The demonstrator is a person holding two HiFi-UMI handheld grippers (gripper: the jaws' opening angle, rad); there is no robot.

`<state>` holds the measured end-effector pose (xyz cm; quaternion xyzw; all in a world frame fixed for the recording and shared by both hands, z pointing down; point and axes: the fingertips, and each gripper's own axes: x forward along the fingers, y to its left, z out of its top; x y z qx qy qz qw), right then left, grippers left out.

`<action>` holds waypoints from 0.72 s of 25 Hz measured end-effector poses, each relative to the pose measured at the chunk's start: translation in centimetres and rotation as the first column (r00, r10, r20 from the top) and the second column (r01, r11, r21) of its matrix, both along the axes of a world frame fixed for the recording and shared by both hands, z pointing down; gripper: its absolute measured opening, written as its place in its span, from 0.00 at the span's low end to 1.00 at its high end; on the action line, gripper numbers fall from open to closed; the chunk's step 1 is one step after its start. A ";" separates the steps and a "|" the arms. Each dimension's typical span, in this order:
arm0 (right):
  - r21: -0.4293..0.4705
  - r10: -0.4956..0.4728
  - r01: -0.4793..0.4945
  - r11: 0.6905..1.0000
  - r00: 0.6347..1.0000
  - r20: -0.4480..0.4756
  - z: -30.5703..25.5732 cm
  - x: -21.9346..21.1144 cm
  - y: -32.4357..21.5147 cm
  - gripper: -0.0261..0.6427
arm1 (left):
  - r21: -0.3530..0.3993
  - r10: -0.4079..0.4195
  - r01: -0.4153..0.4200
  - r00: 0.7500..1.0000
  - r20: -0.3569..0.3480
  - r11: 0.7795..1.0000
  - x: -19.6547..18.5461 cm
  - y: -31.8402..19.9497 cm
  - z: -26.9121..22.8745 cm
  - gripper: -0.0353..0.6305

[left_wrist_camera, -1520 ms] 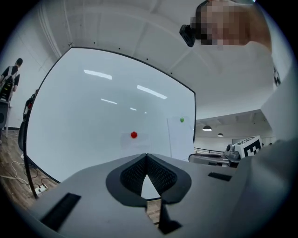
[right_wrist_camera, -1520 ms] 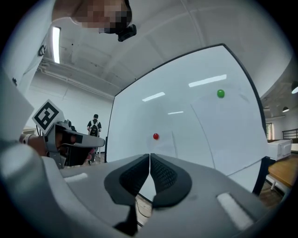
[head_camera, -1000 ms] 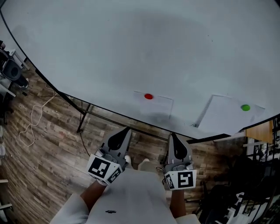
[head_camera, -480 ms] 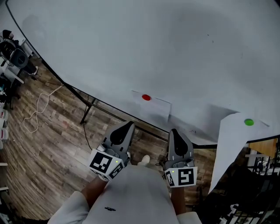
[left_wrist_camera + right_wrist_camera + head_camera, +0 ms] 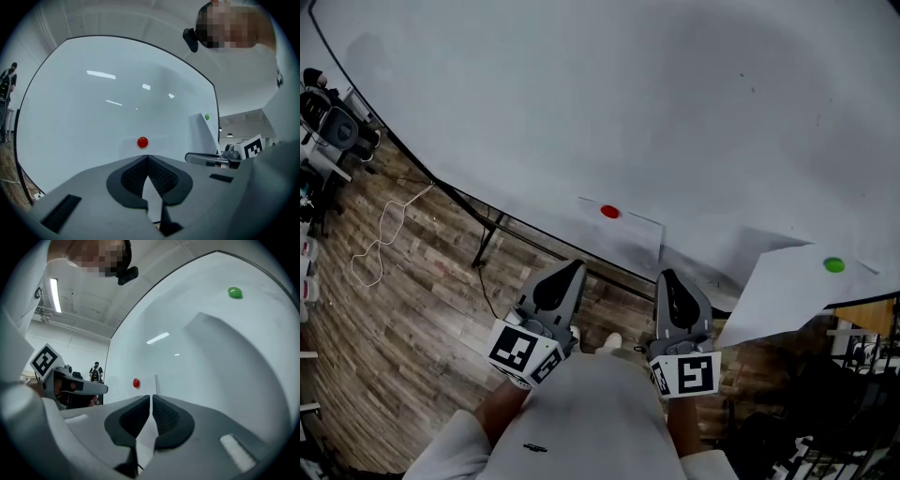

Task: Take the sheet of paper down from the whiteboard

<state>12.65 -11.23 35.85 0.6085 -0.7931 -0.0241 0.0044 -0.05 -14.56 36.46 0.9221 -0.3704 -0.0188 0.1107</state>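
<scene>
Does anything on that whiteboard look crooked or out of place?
Yes. The right-hand sheet, pinned by the green magnet, hangs tilted, and its lower corner pokes out past the whiteboard edge. The left-hand sheet under the red magnet sits square.

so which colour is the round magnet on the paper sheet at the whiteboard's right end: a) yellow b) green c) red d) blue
b: the small round green magnet sits on the white paper sheet at the right end of the large whiteboard; the round red magnet pins the other sheet, further left.
</scene>
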 end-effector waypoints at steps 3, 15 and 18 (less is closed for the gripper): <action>-0.002 0.002 -0.002 1.000 1.000 -0.016 0.0 0.0 -0.6 0.07 | -0.007 0.004 -0.004 1.000 -0.003 1.000 0.2 -0.2 0.1 0.06; 0.001 0.010 -0.010 1.000 0.998 -0.058 -0.7 0.0 -3.1 0.11 | -0.007 0.005 -0.005 1.000 -0.004 1.000 0.6 -0.9 0.1 0.06; -0.013 0.003 -0.004 1.000 0.998 -0.065 -0.5 -0.2 -3.6 0.13 | -0.004 0.005 -0.005 1.000 -0.004 1.000 0.7 -0.9 0.0 0.06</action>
